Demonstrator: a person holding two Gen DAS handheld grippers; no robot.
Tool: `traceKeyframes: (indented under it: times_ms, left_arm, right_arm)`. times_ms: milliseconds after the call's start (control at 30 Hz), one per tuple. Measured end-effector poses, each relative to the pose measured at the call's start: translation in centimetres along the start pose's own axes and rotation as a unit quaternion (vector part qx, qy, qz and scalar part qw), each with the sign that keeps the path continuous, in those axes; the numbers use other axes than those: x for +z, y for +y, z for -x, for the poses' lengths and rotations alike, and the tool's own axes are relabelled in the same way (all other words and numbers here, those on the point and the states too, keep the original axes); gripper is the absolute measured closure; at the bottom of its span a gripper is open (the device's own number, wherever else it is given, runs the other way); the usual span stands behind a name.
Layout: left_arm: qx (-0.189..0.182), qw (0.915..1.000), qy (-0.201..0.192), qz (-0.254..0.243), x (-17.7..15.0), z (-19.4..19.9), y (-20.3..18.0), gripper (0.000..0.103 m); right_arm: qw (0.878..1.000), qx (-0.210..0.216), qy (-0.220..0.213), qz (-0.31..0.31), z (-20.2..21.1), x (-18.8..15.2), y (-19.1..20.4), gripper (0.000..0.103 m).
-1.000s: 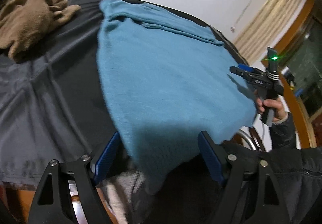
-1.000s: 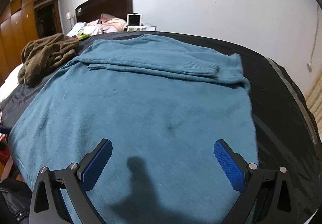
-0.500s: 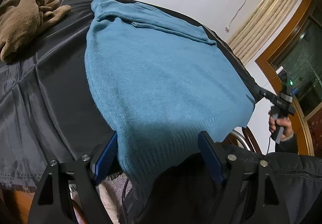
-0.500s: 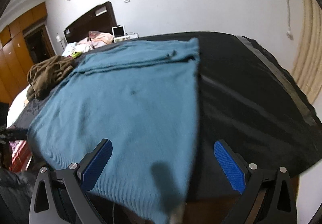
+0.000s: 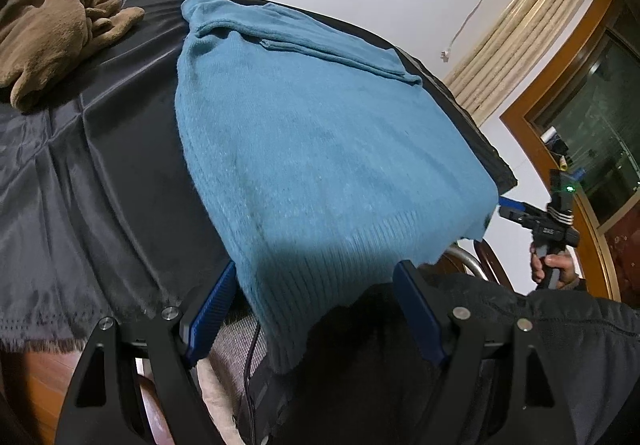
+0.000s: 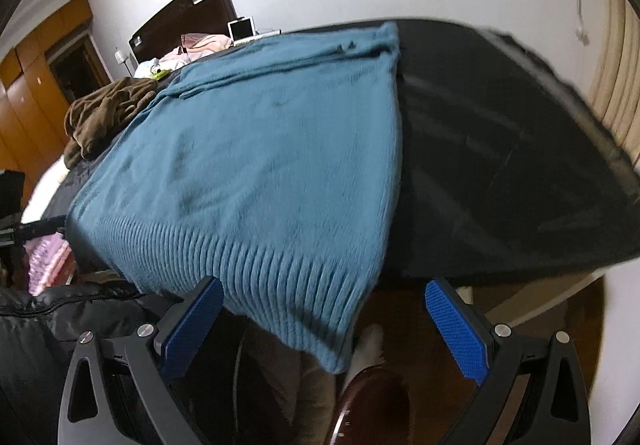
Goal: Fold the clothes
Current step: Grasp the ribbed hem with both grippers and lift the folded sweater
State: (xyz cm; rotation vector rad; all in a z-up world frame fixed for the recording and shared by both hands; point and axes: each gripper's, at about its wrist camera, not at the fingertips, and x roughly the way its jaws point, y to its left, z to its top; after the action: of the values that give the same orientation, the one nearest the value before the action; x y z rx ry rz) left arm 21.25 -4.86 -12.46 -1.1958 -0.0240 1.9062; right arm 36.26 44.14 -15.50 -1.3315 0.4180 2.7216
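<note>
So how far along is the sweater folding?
Early. The blue sweater lies flat on the dark cloth, its sleeves already folded across the top. Both the left gripper and right gripper are open at the ribbed hem, gripping nothing. The body fold remains.

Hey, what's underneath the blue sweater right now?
The blue sweater lies on a black sheet that shows on both sides. Its ribbed hem hangs past the near edge. Whatever is under the sheet is covered.
</note>
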Motion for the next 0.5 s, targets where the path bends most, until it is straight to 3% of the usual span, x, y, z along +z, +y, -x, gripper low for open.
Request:
traceKeyframes:
  times_ms: [133,200,367,500]
  left_arm:
    - [-0.005,1.0,0.004,-0.007,-0.8,0.2,-0.4,0.02]
    - [-0.004,0.9999,0.007,-0.012,-0.9,0.2,-0.6,0.02]
    - [-0.012,0.9998,0.014,-0.01,-1.4,0.1,-0.5,0.02]
    - [-0.025,0.9993,0.027,-0.005,-1.8,-0.4,-0.1,0.019]
  right_arm:
    - [0.999,0.03,0.011,-0.007,-1.0,-0.7,0.1,0.012]
    - [0.999,0.043,0.02,-0.011,-1.7,-0.8,0.1,0.034]
    - [0.998,0.053,0.042,-0.013,-3.6,-1.1,0.1,0.063]
    - [0.996,0.082,0.024,-0.008,-3.1,-1.3,0.0,0.086]
